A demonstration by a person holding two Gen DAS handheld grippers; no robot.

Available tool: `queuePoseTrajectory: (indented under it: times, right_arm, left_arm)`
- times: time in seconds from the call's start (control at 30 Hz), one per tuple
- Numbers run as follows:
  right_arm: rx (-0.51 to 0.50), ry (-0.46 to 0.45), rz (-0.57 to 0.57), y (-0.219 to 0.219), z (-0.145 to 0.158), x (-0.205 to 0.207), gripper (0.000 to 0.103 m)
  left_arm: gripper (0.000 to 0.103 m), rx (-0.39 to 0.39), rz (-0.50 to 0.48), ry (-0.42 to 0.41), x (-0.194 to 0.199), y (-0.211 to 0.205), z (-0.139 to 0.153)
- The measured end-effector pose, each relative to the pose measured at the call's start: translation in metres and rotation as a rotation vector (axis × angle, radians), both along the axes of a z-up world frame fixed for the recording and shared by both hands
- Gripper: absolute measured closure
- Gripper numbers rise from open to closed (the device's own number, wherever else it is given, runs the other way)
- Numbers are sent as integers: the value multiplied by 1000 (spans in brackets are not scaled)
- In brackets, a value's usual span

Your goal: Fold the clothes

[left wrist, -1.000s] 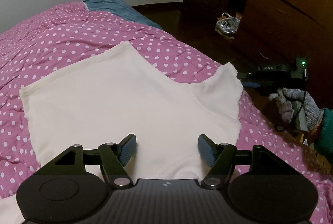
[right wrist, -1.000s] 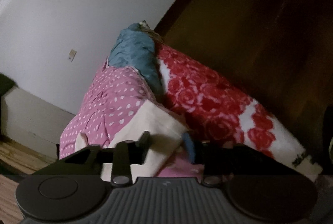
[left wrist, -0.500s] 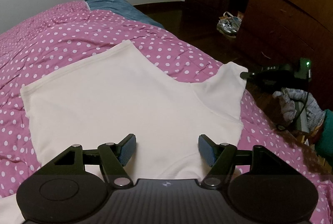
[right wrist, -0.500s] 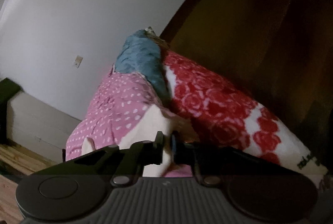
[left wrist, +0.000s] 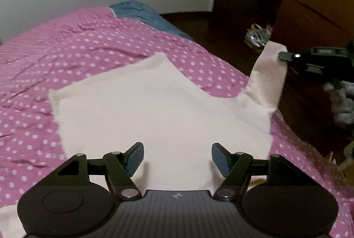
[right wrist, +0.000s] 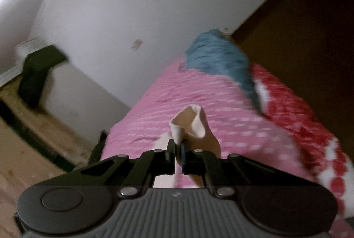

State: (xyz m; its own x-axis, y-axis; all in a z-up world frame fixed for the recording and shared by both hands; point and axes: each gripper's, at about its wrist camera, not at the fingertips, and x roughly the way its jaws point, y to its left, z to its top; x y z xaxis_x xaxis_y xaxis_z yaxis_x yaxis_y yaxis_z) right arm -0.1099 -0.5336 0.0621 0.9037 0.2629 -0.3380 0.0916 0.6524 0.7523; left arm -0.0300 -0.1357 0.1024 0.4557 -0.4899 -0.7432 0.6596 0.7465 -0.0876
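A cream T-shirt (left wrist: 152, 109) lies flat on a pink polka-dot bedspread (left wrist: 66, 56). My left gripper (left wrist: 176, 155) is open and empty, hovering just over the shirt's near part. My right gripper (right wrist: 178, 152) is shut on the shirt's sleeve (right wrist: 191, 125) and holds it lifted off the bed. In the left wrist view the right gripper (left wrist: 285, 56) pinches the raised sleeve (left wrist: 268, 74) at the bed's right edge.
A blue cloth (left wrist: 141, 14) lies at the far end of the bed. A red floral blanket (right wrist: 294, 109) hangs down the bed's side. Dark wooden floor and wardrobe (left wrist: 314, 5) are to the right, with shoes (left wrist: 256, 37) on the floor. A white wall is behind.
My right gripper closed on the sleeve and lifted it up off the bedspread. My left gripper stayed open over the shirt and tilted slightly.
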Motion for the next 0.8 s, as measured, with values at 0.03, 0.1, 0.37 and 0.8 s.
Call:
queuePoseTrajectory:
  times: [0.03, 0.1, 0.37, 0.8]
  right_arm:
    - [-4, -13, 27, 8, 8, 4, 99]
    - [-21, -35, 85, 26, 24, 12, 99]
    - [-59, -75, 306, 108, 61, 37, 99]
    - [-281, -8, 603, 247, 40, 69, 99]
  left_arm:
    - [31, -4, 14, -8, 1, 5, 3]
    - [31, -11, 48, -26, 4, 17, 9]
    - [31, -27, 183, -62, 7, 68, 24]
    - [29, -30, 474, -29, 11, 152, 30]
